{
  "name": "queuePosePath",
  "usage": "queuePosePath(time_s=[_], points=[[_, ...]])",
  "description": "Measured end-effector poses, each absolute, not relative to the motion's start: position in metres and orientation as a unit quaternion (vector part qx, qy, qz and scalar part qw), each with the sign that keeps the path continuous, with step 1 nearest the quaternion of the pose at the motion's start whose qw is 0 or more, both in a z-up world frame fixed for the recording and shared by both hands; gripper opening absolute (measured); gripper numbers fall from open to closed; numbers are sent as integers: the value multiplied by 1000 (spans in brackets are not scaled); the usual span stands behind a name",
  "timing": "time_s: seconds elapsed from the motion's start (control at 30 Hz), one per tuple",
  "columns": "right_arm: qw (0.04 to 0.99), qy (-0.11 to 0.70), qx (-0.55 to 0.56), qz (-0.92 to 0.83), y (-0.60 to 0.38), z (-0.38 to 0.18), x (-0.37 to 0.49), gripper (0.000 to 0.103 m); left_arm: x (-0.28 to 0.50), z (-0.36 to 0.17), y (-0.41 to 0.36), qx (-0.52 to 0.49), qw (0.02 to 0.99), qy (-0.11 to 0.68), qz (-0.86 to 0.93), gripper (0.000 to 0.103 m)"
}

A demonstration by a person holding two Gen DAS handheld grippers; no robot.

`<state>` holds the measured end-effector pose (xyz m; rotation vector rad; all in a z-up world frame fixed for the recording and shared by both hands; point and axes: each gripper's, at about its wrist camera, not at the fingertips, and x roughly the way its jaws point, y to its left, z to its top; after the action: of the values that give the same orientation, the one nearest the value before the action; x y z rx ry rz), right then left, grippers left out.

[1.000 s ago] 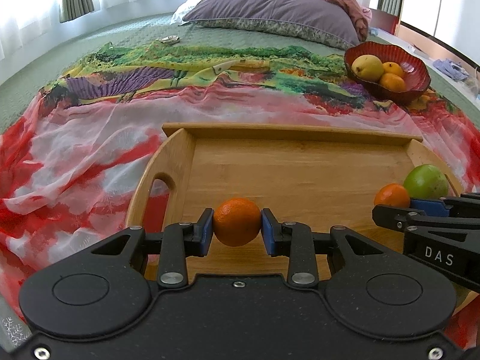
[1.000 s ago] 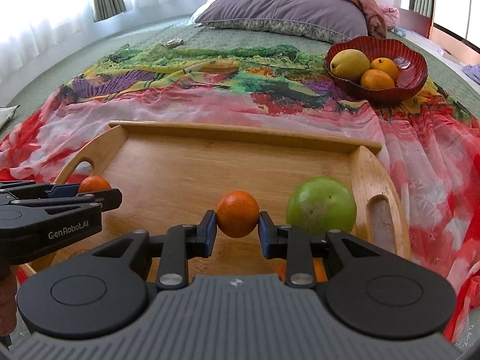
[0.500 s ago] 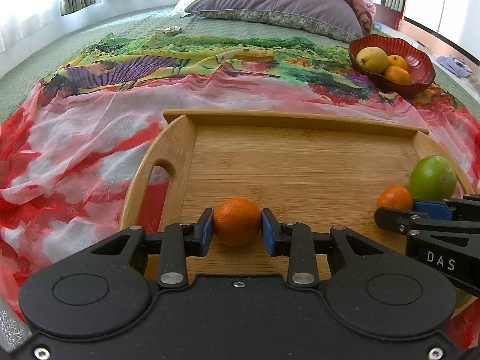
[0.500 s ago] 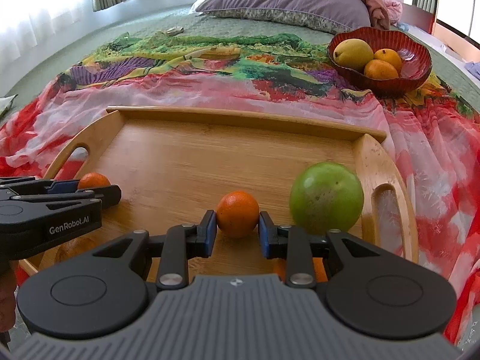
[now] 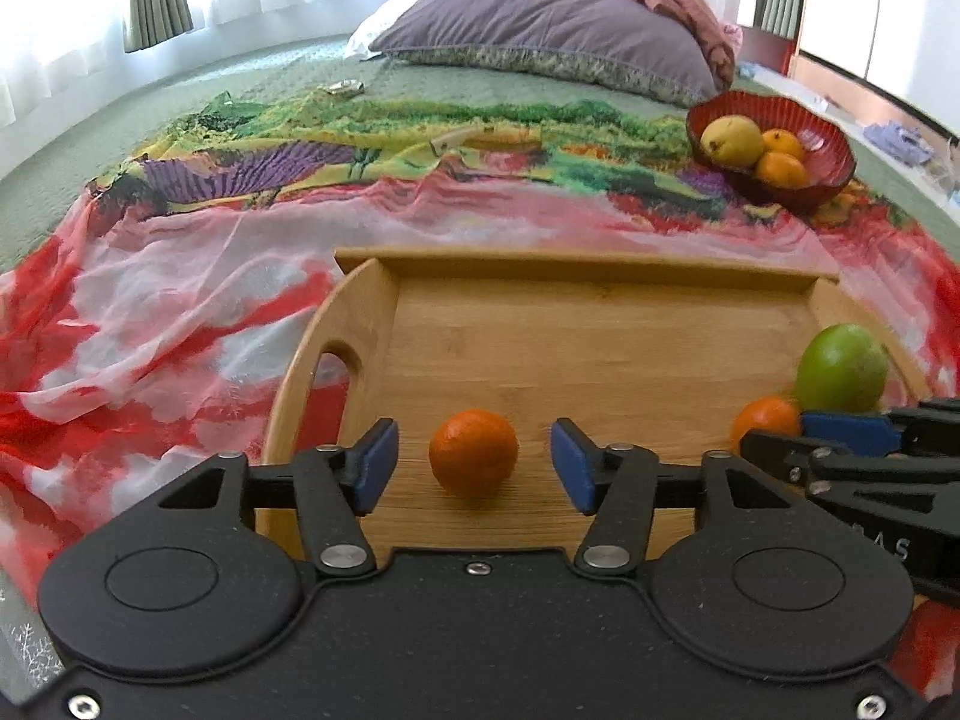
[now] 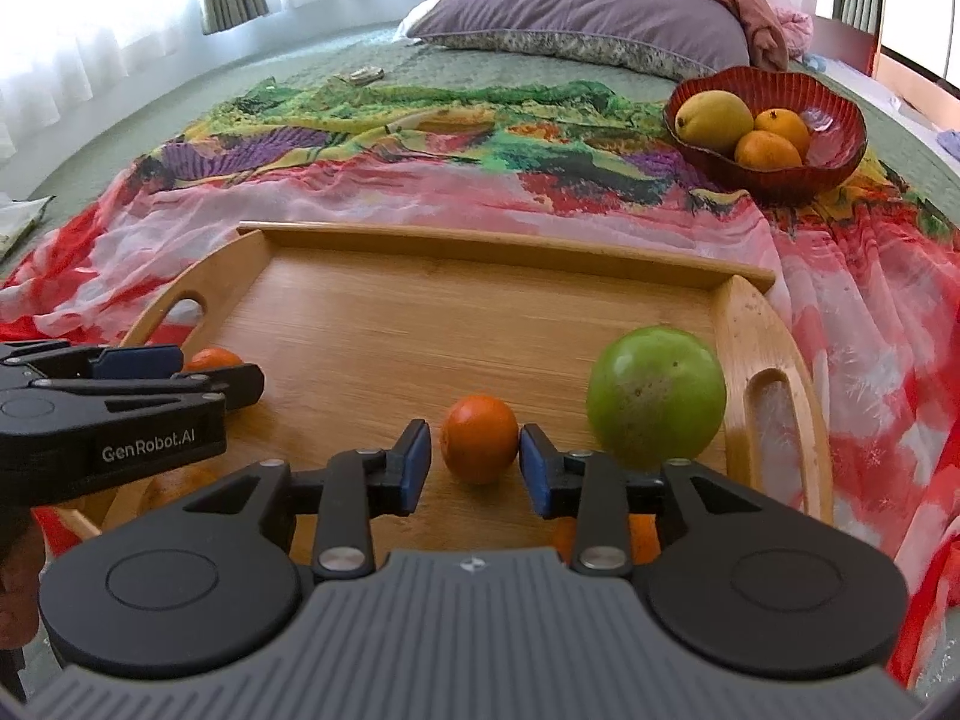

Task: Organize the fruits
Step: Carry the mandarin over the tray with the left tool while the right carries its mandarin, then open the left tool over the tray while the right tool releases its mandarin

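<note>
A wooden tray (image 5: 570, 267) lies on the bed. A small orange (image 5: 474, 459) rests on its floor between the blue pads of my left gripper (image 5: 474, 465). Those jaws are opening and there is a clear gap on both sides of the fruit. In the right wrist view a second orange (image 6: 479, 444) sits on the tray (image 6: 504, 240) between the pads of my right gripper (image 6: 474, 462). These jaws are opening too, and the pads stand just off the fruit. A green round fruit (image 6: 657, 396) stands right of it, by the tray's handle.
A red bowl (image 6: 768, 120) at the back right holds a yellow fruit and two oranges. A colourful scarf (image 5: 180, 312) covers the green bedspread under the tray. A purple pillow (image 5: 540, 24) lies at the head. Another orange (image 6: 642, 534) shows under the right gripper's finger.
Both grippers held their oranges a second ago and lowered them onto the tray. Now both pairs of jaws have parted and the oranges rest free on the wood.
</note>
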<state>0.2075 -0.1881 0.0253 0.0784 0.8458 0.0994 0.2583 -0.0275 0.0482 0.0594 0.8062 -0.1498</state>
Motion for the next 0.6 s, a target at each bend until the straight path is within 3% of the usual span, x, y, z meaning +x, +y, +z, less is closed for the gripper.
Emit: queuePosePath(time_s=[0.6], points=[[939,333,1,84,-183,58,131,58,164,81,-20,44,941,323,-95,74]])
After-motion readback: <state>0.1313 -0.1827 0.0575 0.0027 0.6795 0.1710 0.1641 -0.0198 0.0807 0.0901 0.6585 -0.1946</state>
